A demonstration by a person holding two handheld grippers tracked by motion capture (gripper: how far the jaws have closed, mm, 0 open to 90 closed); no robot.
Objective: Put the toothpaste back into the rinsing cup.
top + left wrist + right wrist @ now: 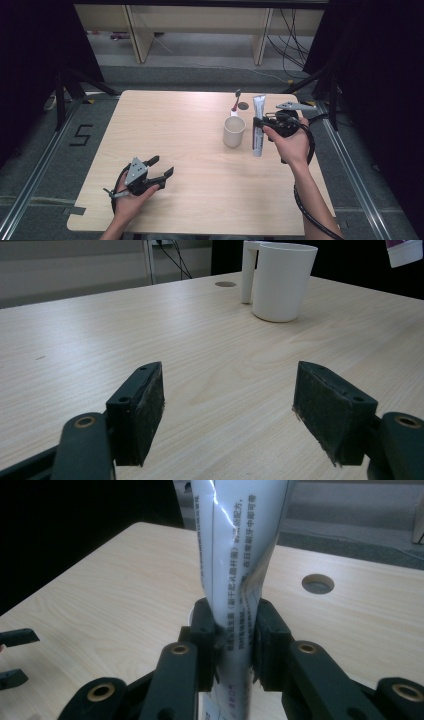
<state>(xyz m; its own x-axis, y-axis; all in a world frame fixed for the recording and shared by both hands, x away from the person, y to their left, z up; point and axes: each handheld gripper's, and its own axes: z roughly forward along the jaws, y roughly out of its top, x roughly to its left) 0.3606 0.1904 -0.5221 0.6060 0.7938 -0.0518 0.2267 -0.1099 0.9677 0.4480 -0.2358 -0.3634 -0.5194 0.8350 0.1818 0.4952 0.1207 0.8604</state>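
Toothpaste tube (258, 127) is hanging upright, cap down, clamped between the right gripper (261, 123) jaws at three o'clock of the white cup (234, 131). Left gripper (161, 172) is resting wide open, gripping nothing, at seven o'clock.

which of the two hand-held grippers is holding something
The right hand-held gripper: its jaws are clamped on a white toothpaste tube, held upright beside the white cup. The left hand-held gripper sits open over bare table, nothing between its jaws.
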